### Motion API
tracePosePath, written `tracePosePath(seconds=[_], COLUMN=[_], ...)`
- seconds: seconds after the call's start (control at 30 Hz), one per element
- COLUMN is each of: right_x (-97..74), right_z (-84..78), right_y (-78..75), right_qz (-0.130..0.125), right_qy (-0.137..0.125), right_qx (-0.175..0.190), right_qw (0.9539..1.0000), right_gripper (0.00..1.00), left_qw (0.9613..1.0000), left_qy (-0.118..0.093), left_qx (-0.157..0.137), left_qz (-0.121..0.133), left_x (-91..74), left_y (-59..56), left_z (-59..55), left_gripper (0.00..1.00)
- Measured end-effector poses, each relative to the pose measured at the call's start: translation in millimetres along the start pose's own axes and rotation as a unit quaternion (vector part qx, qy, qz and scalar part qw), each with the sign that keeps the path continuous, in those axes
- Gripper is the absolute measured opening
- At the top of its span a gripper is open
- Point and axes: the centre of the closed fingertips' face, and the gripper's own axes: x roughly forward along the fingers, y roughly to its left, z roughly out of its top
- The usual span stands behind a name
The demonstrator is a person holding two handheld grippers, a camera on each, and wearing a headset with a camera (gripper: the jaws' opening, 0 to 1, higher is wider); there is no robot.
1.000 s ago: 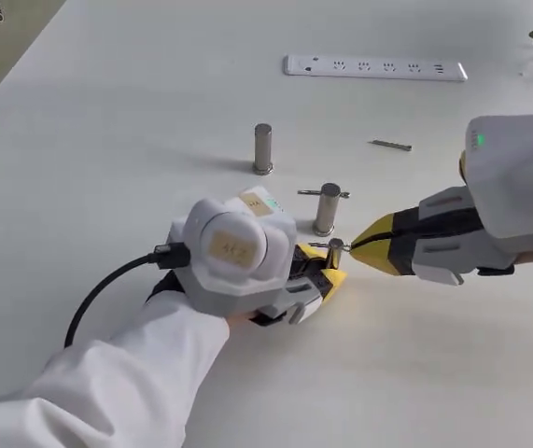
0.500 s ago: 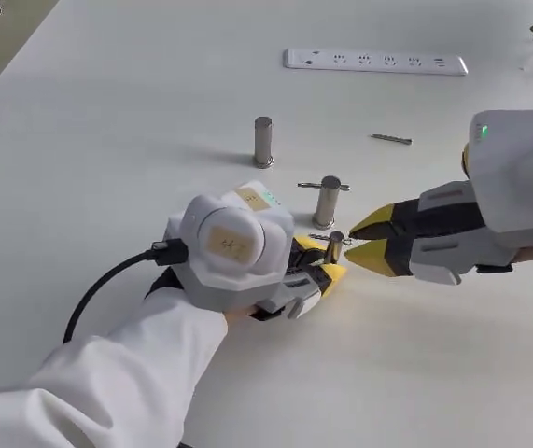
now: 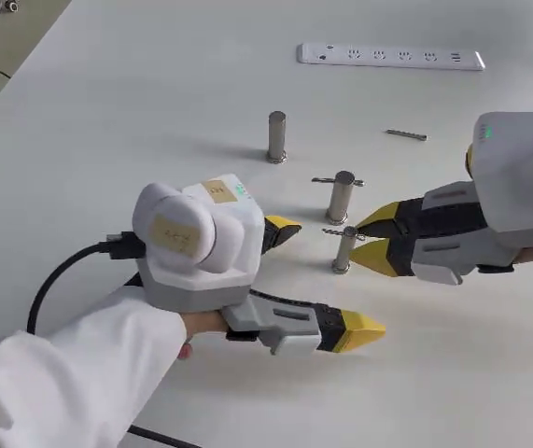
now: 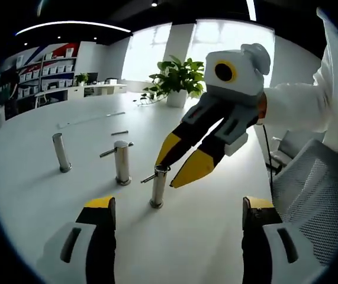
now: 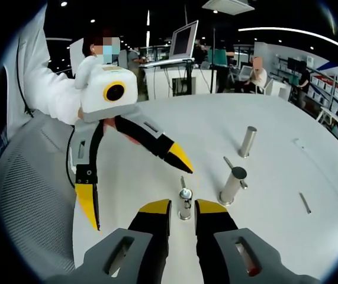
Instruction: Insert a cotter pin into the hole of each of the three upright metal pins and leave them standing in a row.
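Nearest the person, the left gripper (image 3: 341, 276) has let go. A second ago it was clamped round the near metal pin (image 3: 343, 252); now its jaws are spread wide with nothing in them, and the pin stands by itself. The cotter pin (image 3: 331, 231) sits crosswise through its top. At that pin's 3 o'clock the right gripper (image 3: 357, 236) has cracked open a bit too, tips either side of the cotter's end, not squeezing it as far as anyone can tell. So pin two looks done. Toward 12 o'clock the middle pin (image 3: 343, 198) already has one through it, the far pin (image 3: 276, 136) at 11 o'clock is bare, and a loose cotter pin (image 3: 406, 135) waits at 1 o'clock.
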Motion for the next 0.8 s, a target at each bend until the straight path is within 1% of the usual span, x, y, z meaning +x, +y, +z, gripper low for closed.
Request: tracePosePath(seconds=[0.07,0.1,0.13,0.27,0.37,0.47,0.57,0.67,0.8], right_x=[1.5,2.6,3.2,7.2,9.3,11.4,13.3,14.6,15.4], right_z=[0.0,0.1,-0.1,-1.7,-3.1,-5.1,-5.3,-7.2,-7.6], right_y=[-0.4,-0.4,-0.3,-0.5,-1.0,-2.3,-2.4,-1.4,-1.3], right_qz=[-0.001,0.0,0.001,0.003,0.005,0.004,0.005,0.008,0.008], right_qy=[-0.001,-0.002,-0.003,-0.004,-0.001,0.002,0.001,0.004,0.003], right_qx=[0.002,0.002,0.003,-0.008,-0.009,-0.011,-0.014,-0.014,-0.015], right_qw=[1.0,1.0,1.0,1.0,0.9999,0.9999,0.9999,0.9999,0.9999], right_gripper=[0.11,0.11,0.11,0.11,0.1,0.09,0.09,0.09,0.07], left_qw=[0.9999,0.9999,0.9997,0.9993,0.9993,0.9997,0.9998,0.9997,0.9995], left_qy=[0.005,0.006,0.004,-0.005,-0.012,-0.011,-0.015,-0.014,-0.011], left_qx=[-0.009,-0.009,-0.015,-0.019,-0.021,-0.012,-0.014,-0.014,-0.019], left_qz=[-0.006,-0.009,-0.019,-0.03,-0.03,-0.017,-0.001,0.013,0.023], left_x=[-5.3,-6.7,-10.4,-21.5,-29.4,-36.1,-42.6,-48.0,-51.5], left_y=[-4.9,-6.4,-11.1,-21.5,-25.7,-23.2,-18.0,-12.5,-8.2], left_z=[-2.2,-2.7,-3.0,-1.1,2.3,3.5,4.8,3.0,-0.3], left_gripper=[0.98,0.99,0.99,0.99,1.0,1.0,0.99,0.99,0.99])
